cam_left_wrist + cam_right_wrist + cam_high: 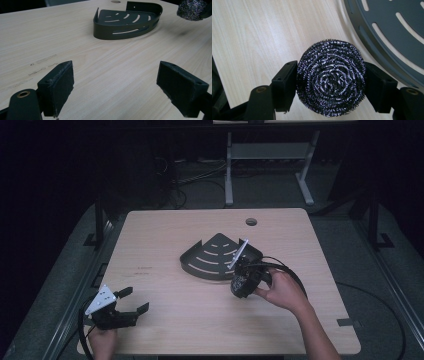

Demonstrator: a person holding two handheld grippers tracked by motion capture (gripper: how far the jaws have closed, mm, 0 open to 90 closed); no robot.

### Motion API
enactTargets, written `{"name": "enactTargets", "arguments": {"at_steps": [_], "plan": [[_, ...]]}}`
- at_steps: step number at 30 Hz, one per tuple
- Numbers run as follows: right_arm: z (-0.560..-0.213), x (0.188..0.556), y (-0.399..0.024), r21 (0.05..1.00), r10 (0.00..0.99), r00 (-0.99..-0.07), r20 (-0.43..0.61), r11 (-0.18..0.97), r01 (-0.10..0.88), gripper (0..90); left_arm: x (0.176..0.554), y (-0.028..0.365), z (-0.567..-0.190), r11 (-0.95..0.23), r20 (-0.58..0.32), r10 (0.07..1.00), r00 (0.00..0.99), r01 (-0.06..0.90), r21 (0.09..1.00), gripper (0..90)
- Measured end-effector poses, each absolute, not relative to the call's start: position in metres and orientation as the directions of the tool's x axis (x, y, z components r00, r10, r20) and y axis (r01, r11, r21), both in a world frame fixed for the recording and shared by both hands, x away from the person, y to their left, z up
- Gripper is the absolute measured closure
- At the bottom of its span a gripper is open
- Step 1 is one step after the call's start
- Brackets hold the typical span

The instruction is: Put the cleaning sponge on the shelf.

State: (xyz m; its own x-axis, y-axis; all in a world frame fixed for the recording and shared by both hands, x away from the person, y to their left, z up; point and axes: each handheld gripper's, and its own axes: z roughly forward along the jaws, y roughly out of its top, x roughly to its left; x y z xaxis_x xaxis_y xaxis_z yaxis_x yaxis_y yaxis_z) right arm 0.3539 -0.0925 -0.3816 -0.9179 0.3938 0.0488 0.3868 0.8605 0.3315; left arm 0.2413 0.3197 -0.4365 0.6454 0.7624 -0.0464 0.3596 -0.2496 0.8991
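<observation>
One steel scourer (331,78) clamped in right gripper (331,82) fingers; left gripper (115,87) fingers apart; one shelf (125,23).

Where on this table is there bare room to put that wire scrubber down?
Bare wood spreads between the left gripper and the dark slotted tray, and along the far edge by the round hole. It is crowded only where the right gripper, shut on the steel scrubber, hangs beside the tray's rim.

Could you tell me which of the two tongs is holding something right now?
The right tongs, beside the dark corner shelf, are clamped on a steel-wool scourer; the left tongs stand open over bare table.
</observation>
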Motion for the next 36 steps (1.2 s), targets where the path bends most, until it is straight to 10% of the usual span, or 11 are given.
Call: {"name": "enactTargets", "arguments": {"at_steps": [36], "plan": [[-0.356, 0.397, -0.070, 0.288, 0.389, -0.921, 0.020, 0.880, 0.378, 31.9, 0.241, 0.319, -0.437, -0.252, -0.045, 0.760, 0.648, 0.358, 0.899, 13.7]]}}
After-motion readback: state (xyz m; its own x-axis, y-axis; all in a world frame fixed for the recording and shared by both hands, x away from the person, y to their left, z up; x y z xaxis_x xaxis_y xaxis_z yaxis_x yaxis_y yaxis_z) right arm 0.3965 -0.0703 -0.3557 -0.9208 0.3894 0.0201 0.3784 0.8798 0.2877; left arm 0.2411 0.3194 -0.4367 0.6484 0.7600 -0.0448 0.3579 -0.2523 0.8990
